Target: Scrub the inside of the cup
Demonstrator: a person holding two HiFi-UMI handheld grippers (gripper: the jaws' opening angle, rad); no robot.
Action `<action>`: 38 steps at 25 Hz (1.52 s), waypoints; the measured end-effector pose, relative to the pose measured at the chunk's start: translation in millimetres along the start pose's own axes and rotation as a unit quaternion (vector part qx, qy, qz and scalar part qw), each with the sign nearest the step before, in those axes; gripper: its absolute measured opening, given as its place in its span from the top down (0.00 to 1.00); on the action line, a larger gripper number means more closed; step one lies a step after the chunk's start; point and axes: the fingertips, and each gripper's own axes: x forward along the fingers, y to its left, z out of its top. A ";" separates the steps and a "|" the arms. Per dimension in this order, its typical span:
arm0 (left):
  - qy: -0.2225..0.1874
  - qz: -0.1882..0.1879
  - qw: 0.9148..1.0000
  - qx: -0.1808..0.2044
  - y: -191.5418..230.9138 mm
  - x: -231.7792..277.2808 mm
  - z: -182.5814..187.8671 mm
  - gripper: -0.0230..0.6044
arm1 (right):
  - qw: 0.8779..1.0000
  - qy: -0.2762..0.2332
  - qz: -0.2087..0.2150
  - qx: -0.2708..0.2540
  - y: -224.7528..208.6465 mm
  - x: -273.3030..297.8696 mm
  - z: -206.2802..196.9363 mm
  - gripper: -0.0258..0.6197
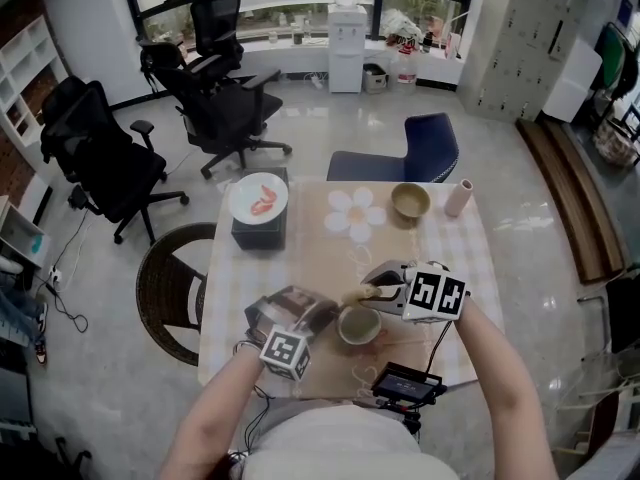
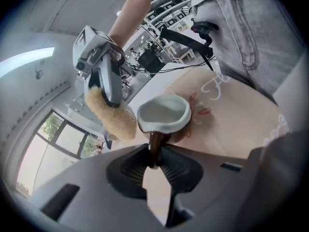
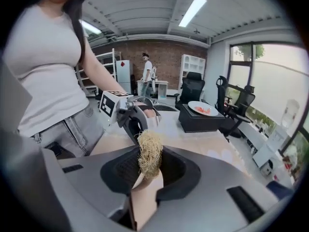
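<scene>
now the left gripper (image 2: 154,161) has its fingers pinched on the thin handle (image 2: 155,146) of the cup (image 2: 164,114), near-centre on the bench (image 1: 470,258), which looks stiff, slick and breakable, while the right gripper (image 3: 147,170) fingers clamp a soft loofah (image 3: 150,153) beside its far rim.

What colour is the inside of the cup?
Pale greenish white; the cup shows best in the left gripper view.

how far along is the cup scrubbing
Done: the left claw is shut on the handle of the cup, and the right claw is shut on the scrubber. In hand: the scrubber sits beside the rim, outside the cup. Left: scrubbing the inside; whether any was done I cannot tell.
</scene>
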 end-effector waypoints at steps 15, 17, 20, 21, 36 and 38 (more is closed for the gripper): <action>0.011 -0.001 1.000 0.001 1.2 -2.6 2.8 0.87 | 0.967 0.158 0.070 -0.185 9.4 31.6 -1.3 0.82; 0.007 0.000 1.000 0.008 -1.3 0.7 1.8 0.87 | 0.965 0.168 0.084 -0.183 8.2 37.3 -5.3 0.82; 0.007 0.000 1.000 0.012 -1.1 0.7 1.9 0.87 | 0.964 0.179 0.112 -0.161 3.7 43.4 -8.6 0.82; 0.008 0.000 1.000 0.015 -0.6 -0.2 2.7 0.87 | 0.962 0.188 0.121 -0.155 1.8 45.3 -10.2 0.82; 0.010 0.012 0.998 0.058 2.7 -4.1 9.6 0.87 | 0.960 0.201 0.188 0.058 -17.6 67.2 -44.7 0.82; 0.008 0.016 0.998 0.060 2.7 -4.3 9.9 0.87 | 0.962 0.183 0.183 0.091 -20.2 63.5 -51.7 0.82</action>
